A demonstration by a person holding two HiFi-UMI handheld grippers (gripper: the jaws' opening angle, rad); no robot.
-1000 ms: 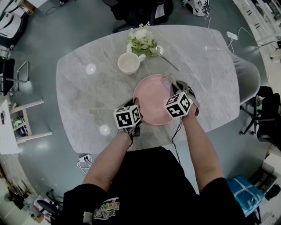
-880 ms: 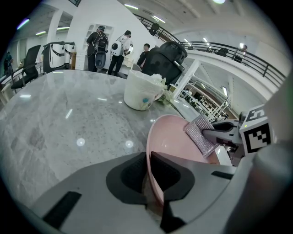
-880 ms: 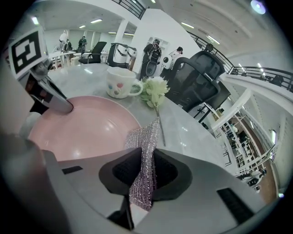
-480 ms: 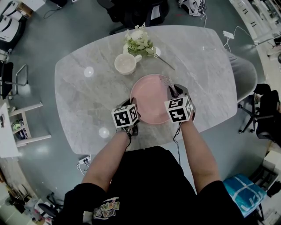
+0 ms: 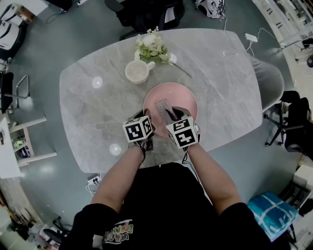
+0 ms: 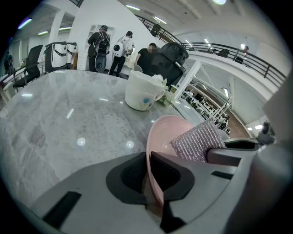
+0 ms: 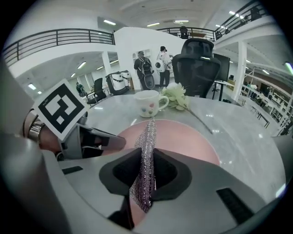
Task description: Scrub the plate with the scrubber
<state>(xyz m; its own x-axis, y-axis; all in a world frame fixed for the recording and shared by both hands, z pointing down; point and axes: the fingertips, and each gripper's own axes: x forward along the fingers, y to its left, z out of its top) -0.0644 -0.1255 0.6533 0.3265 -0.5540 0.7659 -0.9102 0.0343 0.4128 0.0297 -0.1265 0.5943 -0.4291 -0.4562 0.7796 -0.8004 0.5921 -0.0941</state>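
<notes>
A pink plate (image 5: 181,97) lies on the marble table (image 5: 98,107) in front of me. My left gripper (image 5: 147,122) is shut on the plate's near-left rim (image 6: 153,164), which stands between its jaws. My right gripper (image 5: 170,113) is shut on a silvery scrubber (image 5: 163,107), a thin sparkly pad (image 7: 145,160) held edge-on between its jaws and reaching over the plate (image 7: 183,141). In the left gripper view the scrubber (image 6: 199,141) rests against the plate's inner face, close beside the left gripper.
A white mug (image 5: 137,71) and a bunch of white flowers (image 5: 150,47) stand beyond the plate. The table's near edge runs just under my hands. Chairs (image 5: 146,12) and people stand past the far side.
My right gripper has swung the scrubber from the plate's right side leftward across to its near-left part, close to the left gripper. The left gripper keeps its hold on the rim.
</notes>
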